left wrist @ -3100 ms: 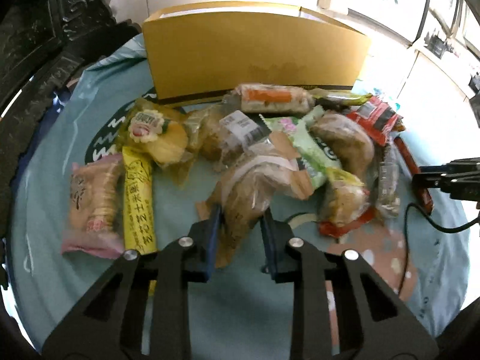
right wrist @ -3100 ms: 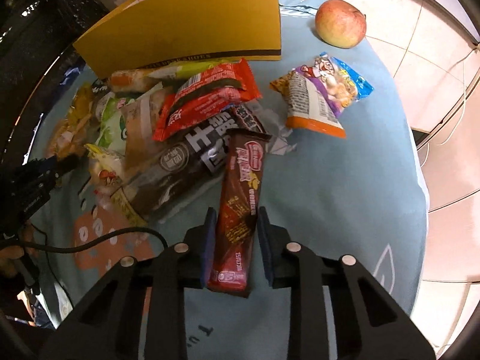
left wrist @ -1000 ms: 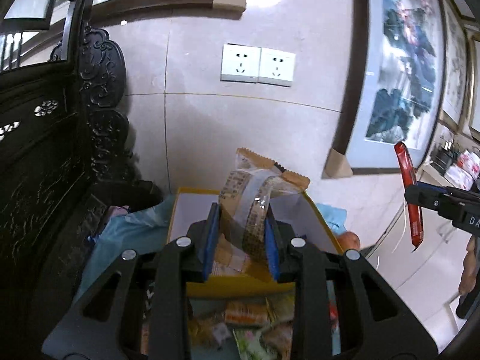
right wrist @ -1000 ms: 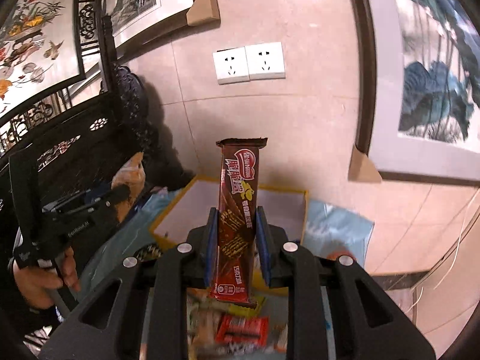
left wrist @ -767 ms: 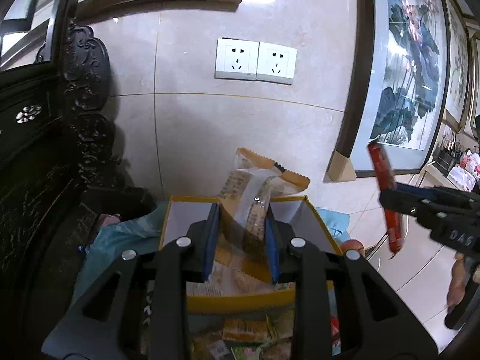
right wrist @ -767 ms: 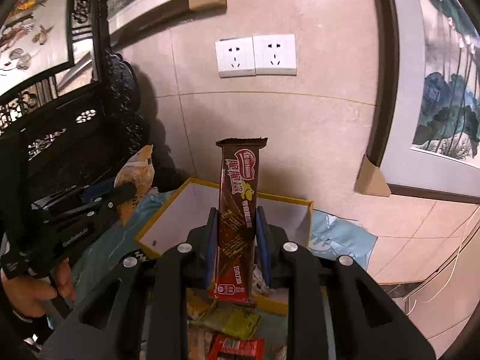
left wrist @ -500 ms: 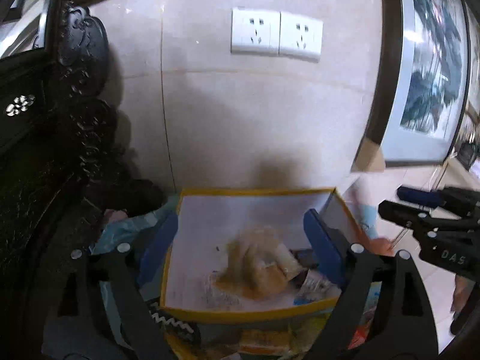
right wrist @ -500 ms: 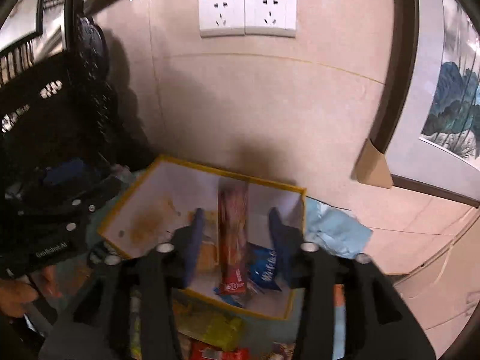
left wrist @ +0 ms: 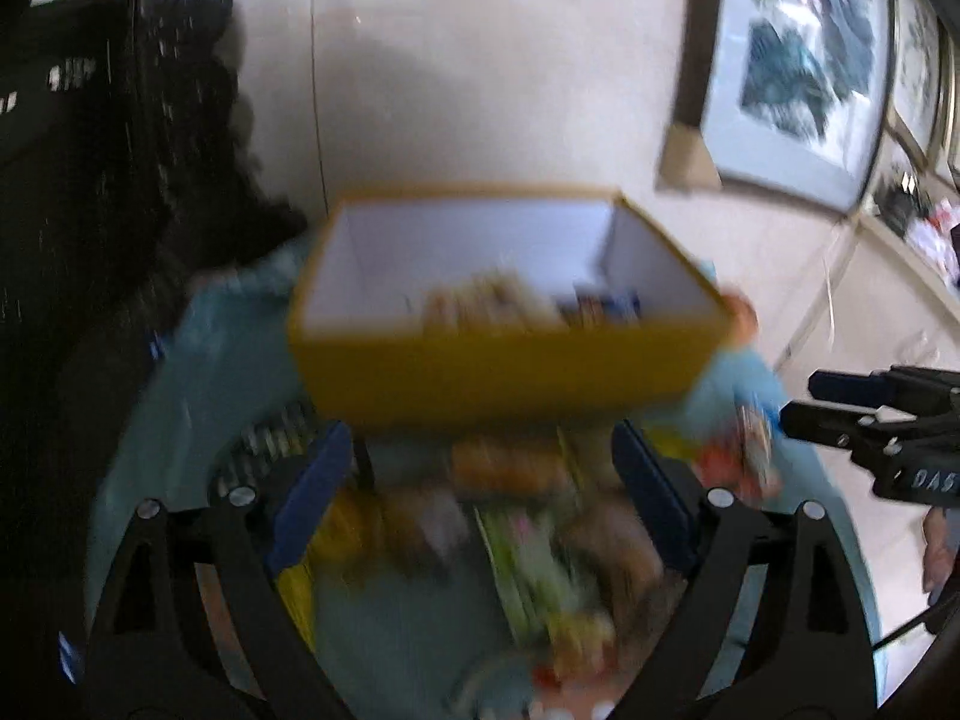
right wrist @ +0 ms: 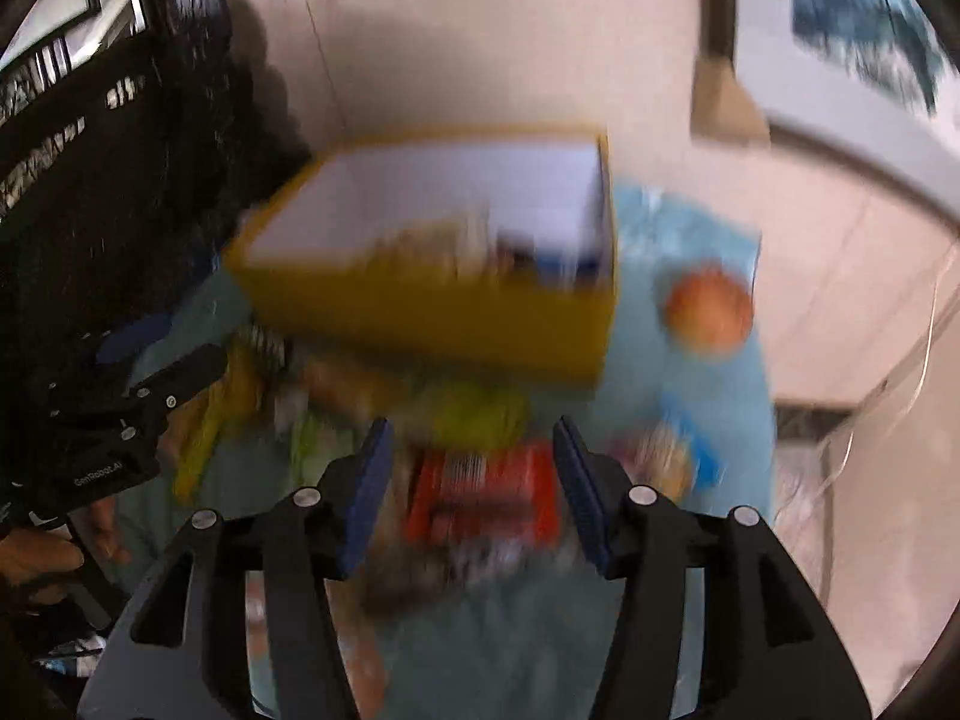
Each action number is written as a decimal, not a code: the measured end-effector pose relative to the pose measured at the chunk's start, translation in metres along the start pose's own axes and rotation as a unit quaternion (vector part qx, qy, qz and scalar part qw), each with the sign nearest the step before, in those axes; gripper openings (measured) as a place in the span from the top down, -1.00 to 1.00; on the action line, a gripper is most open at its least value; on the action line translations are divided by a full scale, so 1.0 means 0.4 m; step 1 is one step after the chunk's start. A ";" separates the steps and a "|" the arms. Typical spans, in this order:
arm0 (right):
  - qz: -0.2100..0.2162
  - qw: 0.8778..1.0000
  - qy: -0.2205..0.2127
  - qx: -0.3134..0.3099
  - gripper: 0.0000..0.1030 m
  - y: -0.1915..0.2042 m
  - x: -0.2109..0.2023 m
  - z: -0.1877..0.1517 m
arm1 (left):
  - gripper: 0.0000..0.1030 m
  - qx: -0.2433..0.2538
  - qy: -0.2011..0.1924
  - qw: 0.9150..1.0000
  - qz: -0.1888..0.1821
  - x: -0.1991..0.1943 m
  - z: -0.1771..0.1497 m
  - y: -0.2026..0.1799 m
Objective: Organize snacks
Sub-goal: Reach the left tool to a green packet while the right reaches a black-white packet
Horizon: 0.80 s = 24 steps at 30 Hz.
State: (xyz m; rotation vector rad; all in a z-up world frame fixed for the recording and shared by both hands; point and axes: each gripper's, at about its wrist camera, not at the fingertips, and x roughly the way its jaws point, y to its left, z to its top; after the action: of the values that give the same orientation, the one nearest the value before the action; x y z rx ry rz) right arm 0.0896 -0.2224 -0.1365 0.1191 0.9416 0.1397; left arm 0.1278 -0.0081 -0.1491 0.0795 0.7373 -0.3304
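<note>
Both views motion-blurred; detail on wrappers not legible. Left gripper: fingers spread wide, nothing between them, blue pads visible at 9 and 3 o'clock of the gap. Right gripper: fingers likewise spread apart and empty. Yellow box with white interior sits on the surface, which is covered by a light blue cloth, at 12 o'clock from the left gripper; some snack packs lie inside it toward its near wall, with a blue-wrapped item at their 3 o'clock. Loose snack pile lies on the cloth just in front of the box, under and beyond the left fingers. In the right wrist view a red packet shows between the right fingers, lying on the cloth below them. An apple rests on the cloth at 3 o'clock of the box, near its corner but apart. Dark carved furniture at 9 o'clock.
</note>
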 end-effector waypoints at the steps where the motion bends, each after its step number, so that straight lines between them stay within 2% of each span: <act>1: 0.003 1.000 0.018 0.008 -0.07 0.002 0.020 -0.036 | -0.75 0.007 0.018 1.000 -0.003 0.011 -0.039 -0.012; 3: 0.012 0.999 0.047 0.022 -0.07 0.007 0.059 -0.102 | -0.75 0.018 0.042 0.999 0.002 0.030 -0.097 -0.028; 6: 0.014 0.998 0.058 0.004 -0.07 0.033 0.093 -0.148 | -0.74 0.035 0.062 0.997 0.017 0.067 -0.158 -0.040; 13: 0.011 0.996 0.080 0.032 -0.08 0.037 0.165 -0.150 | -0.74 0.017 0.067 0.998 0.009 0.152 -0.150 -0.046; 15: 0.003 0.996 0.083 0.029 -0.20 0.041 0.189 -0.142 | -0.75 0.027 0.088 0.995 0.026 0.198 -0.153 -0.055; 16: 0.003 0.996 0.082 0.031 -0.27 0.044 0.197 -0.139 | -0.79 0.037 0.112 0.992 0.042 0.229 -0.163 -0.058; 17: 0.000 0.995 0.088 0.036 -0.45 0.046 0.213 -0.134 | -0.96 0.033 0.107 0.992 0.050 0.235 -0.163 -0.051; 18: 0.000 0.994 0.100 0.043 -0.78 0.043 0.228 -0.135 | -0.96 0.024 0.104 0.993 0.053 0.242 -0.165 -0.040; 19: 0.013 0.992 0.116 0.055 -0.96 0.039 0.251 -0.138 | -0.96 0.013 0.106 0.993 0.046 0.246 -0.166 -0.027; 22: 0.006 0.992 0.120 0.026 -0.97 0.059 0.261 -0.142 | -0.96 0.020 0.108 0.993 0.049 0.246 -0.164 -0.014; 23: 0.000 0.992 0.125 0.006 -0.96 0.068 0.263 -0.142 | -0.84 0.032 0.103 0.993 0.052 0.239 -0.163 -0.009; 24: -0.020 0.992 0.125 -0.025 -0.74 0.082 0.262 -0.145 | -0.56 0.037 0.100 0.993 0.050 0.234 -0.163 -0.002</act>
State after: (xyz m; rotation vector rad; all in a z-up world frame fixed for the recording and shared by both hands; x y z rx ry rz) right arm 0.1013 -0.1698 -0.2484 0.0359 1.1891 0.1429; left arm 0.1502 -0.0217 -0.2600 0.2215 0.9171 -0.2566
